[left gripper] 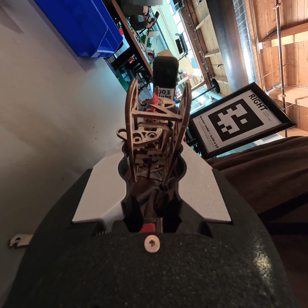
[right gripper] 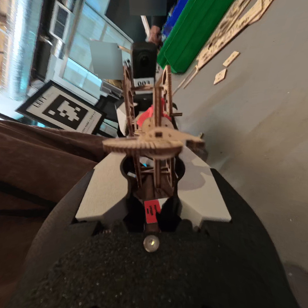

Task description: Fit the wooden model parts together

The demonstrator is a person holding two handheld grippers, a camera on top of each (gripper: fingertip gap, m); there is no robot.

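Assembly is mid-way, by the look of it. Left wrist view: the left gripper (left gripper: 152,166) has its jaws closed on the wooden model frame (left gripper: 155,133), held off the bench (left gripper: 50,116), the right gripper (left gripper: 165,75) facing it. Right wrist view, blurred: the right gripper (right gripper: 152,166) pinches the frame's other end behind a toothed wooden disc (right gripper: 143,145). Next move likely calls for a steady, aligned push.

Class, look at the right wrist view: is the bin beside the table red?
No, the bin beside the grey table is green.
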